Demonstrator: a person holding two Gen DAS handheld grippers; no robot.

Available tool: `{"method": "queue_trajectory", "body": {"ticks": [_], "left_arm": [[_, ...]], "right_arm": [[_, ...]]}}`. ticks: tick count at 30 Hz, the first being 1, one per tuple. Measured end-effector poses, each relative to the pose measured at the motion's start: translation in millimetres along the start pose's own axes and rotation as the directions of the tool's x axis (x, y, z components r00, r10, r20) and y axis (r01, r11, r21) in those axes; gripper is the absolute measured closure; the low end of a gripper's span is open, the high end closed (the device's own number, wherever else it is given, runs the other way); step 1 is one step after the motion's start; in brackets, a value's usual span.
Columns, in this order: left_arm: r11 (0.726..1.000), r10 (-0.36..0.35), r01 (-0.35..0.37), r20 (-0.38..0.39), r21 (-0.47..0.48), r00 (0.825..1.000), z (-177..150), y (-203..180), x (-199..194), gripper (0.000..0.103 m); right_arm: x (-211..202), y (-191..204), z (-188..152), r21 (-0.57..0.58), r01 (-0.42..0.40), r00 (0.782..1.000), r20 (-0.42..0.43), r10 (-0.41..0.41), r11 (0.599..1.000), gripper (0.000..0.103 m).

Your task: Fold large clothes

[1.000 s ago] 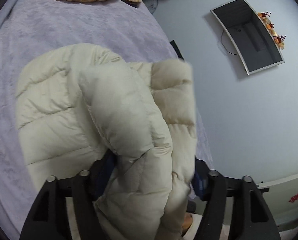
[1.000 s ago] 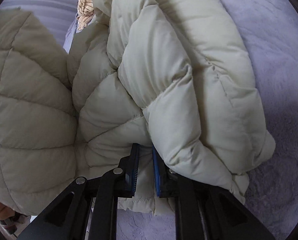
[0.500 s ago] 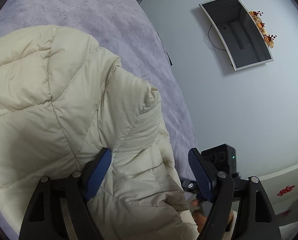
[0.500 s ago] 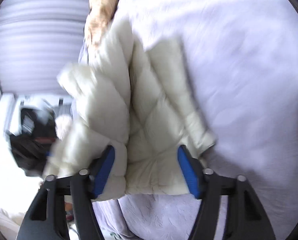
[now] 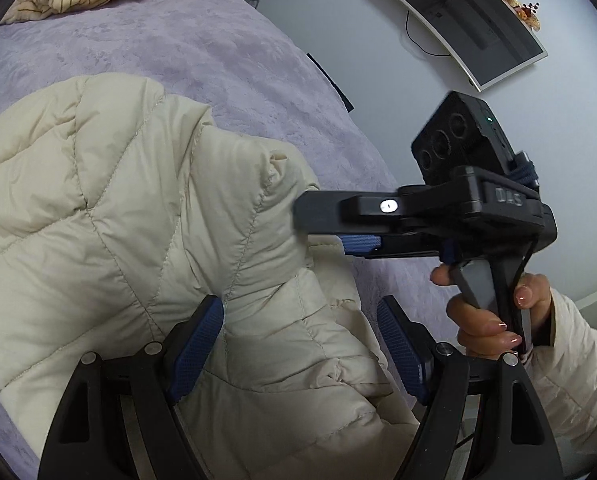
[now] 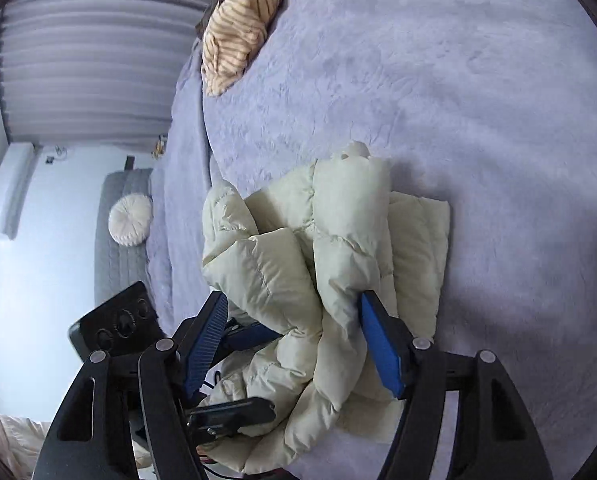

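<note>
A cream quilted puffer jacket (image 5: 118,220) lies bunched and partly folded on a purple bed cover (image 5: 178,40). My left gripper (image 5: 298,304) stands open low over the jacket's near edge, a puffy fold lying between its blue pads. In the right wrist view the jacket (image 6: 338,240) sits near the bed's left edge. My right gripper (image 6: 294,300) hangs open above it, its pads apart from the fabric. The right gripper (image 5: 326,236) also shows side-on in the left wrist view, held by a hand (image 5: 486,312). The left gripper (image 6: 274,368) straddles the jacket's lower left corner.
A striped tan garment (image 6: 238,28) is crumpled at the bed's far end. The purple cover (image 6: 458,100) spreads wide to the right of the jacket. A grey bench with a round cushion (image 6: 130,220) stands beside the bed. A dark screen (image 5: 466,20) hangs on the wall.
My right gripper has opened, let go of the jacket and risen away from it. The jacket has dropped from hanging in my left gripper to lying on the bed.
</note>
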State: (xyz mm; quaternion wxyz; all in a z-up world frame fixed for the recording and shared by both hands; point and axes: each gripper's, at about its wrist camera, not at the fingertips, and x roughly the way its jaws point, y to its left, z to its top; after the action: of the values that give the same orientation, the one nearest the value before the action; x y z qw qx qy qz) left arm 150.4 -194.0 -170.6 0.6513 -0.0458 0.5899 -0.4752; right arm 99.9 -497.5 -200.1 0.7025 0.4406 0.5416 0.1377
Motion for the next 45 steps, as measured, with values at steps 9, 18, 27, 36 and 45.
{"method": "queue_trajectory", "body": {"ticks": [9,18,27,36,45], "left_arm": [[0.996,0.089,-0.089,0.091,-0.002,0.992,-22,19,-97,0.024],[0.935,0.088,-0.076,0.018,-0.348,0.996,-16,138,-79,0.024],[0.948,0.02,-0.029,-0.032,-0.317,0.999,-12,143,-29,0.01],[0.946,0.079,-0.083,-0.025,-0.313,0.997,-9,132,-11,0.002],[0.946,0.186,-0.184,-0.017,-0.267,0.982,-8,98,-3,0.01]], "right_arm": [[41,-33,8,0.018,0.133,0.988,-0.078,-0.132,0.991,0.032],[46,-32,0,-0.087,0.239,0.961,-0.124,-0.249,0.967,0.023],[74,-48,6,-0.065,0.141,0.971,-0.184,-0.151,0.988,0.014],[107,-56,19,-0.013,-0.01,0.984,-0.176,0.008,1.0,0.013],[127,-45,20,0.009,-0.058,0.985,-0.164,0.059,0.998,0.05]]}}
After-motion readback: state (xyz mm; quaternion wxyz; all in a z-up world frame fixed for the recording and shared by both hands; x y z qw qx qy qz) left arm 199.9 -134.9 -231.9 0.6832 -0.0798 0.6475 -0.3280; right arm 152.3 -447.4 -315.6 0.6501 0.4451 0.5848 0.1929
